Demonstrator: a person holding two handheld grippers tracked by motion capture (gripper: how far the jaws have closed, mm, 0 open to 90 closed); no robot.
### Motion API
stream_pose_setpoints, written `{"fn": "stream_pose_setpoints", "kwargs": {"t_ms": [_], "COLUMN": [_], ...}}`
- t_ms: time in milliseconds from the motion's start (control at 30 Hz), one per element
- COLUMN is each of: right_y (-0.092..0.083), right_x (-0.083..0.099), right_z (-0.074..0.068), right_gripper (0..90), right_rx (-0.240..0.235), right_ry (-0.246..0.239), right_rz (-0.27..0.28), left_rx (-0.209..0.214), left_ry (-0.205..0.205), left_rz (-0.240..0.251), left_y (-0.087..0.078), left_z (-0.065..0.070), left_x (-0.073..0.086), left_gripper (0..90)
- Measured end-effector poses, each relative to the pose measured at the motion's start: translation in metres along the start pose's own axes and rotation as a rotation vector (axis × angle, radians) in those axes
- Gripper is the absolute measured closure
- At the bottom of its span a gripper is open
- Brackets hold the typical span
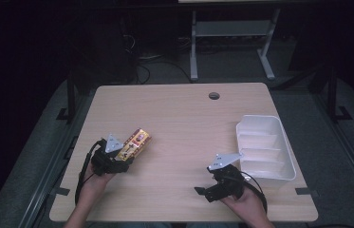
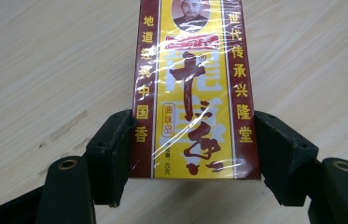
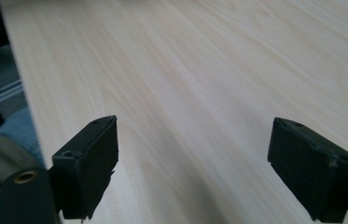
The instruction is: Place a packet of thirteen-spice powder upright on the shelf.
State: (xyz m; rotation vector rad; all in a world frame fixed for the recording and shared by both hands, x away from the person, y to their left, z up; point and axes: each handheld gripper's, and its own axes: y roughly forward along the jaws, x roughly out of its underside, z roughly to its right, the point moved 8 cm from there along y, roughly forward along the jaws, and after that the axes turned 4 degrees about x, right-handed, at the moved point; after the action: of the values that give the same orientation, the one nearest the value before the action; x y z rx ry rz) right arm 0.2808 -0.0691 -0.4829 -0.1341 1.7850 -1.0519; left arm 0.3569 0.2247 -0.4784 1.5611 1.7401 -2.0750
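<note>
A yellow and dark red box (image 1: 135, 142) printed with Chinese characters lies on the left part of the wooden table (image 1: 179, 118), pointing away to the right. My left gripper (image 1: 119, 160) is shut on its near end. In the left gripper view the box (image 2: 192, 88) runs up between the two black jaws, and each jaw presses against one long side of it; the left gripper (image 2: 192, 158) holds it low over the tabletop. Near the front edge on the right, my right gripper (image 1: 202, 192) points left and stands open. Bare wood lies between its jaws in the right gripper view, where the right gripper (image 3: 192, 158) hovers.
A white plastic tray (image 1: 260, 118) with several compartments stands at the table's right side, just beyond my right hand. A round cable hole (image 1: 214, 95) sits near the far edge. A desk frame (image 1: 231, 42) and cables stand on the dark floor behind.
</note>
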Motion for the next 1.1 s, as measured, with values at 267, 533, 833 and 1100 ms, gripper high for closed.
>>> {"fn": "stream_pose_setpoints", "kwargs": {"t_ms": [267,533,833,1100], "right_y": [-0.007,-0.013,-0.017,-0.017], "right_x": [-0.008,-0.011,-0.012,-0.013], "right_z": [-0.005,0.000,0.004,0.006], "right_gripper": [14.6,16.0,22.5,23.5], "right_rx": [-0.015,-0.037,-0.079,-0.090], "right_ry": [0.006,0.047,0.104,0.131], "right_rz": [0.057,0.089,0.102,0.113], "left_rx": [0.043,0.090,0.144,0.189], "left_ry": [0.055,0.125,0.195,0.278], "left_rz": [0.062,0.092,0.119,0.126], "left_y": [-0.007,-0.006,-0.006,-0.005], "left_z": [0.030,0.061,0.093,0.123], "left_x": [-0.015,-0.028,-0.038,-0.043], "left_gripper": [33.3,33.2,33.2,33.2]}}
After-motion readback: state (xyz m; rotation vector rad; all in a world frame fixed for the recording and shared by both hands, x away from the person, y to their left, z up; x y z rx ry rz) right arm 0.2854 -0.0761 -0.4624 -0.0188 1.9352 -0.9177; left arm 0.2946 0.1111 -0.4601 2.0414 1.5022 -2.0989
